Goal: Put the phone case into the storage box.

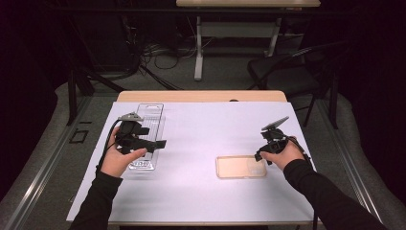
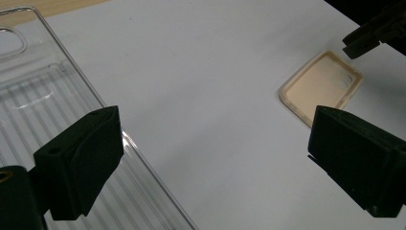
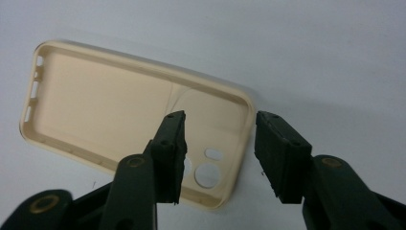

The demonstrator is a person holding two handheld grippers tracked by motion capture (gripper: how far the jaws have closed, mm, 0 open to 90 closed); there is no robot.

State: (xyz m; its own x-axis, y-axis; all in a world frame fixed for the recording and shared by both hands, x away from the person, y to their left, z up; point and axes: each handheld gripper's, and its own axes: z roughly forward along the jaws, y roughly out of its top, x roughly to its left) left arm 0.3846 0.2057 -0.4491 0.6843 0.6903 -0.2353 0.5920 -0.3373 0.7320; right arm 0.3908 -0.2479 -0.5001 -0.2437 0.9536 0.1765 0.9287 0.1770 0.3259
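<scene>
Two things lie on the white sheet that covers the counter [image 1: 201,191]: a beige phone case [image 1: 241,166] toward the right and a clear plastic tray [image 1: 146,136] toward the left, well apart from each other. The phone case rests flat with its open hollow side up, and its long axis runs left to right across the counter in the high view. In the right gripper view its camera cut-outs sit at the end nearest the jaws, so that end points toward the person's right hand; the far end with the small side slots points toward the tray. The right gripper [image 3: 220,148] straddles the camera end of the case: one jaw stands over the hollow inside, the other just outside the short end wall, with a visible gap on both sides, so the jaws are half-closed and not pressing. The left gripper [image 2: 215,158] hovers beside the tray's long edge, its jaws wide apart with nothing between them. The tray's long axis runs away from the person.
</scene>
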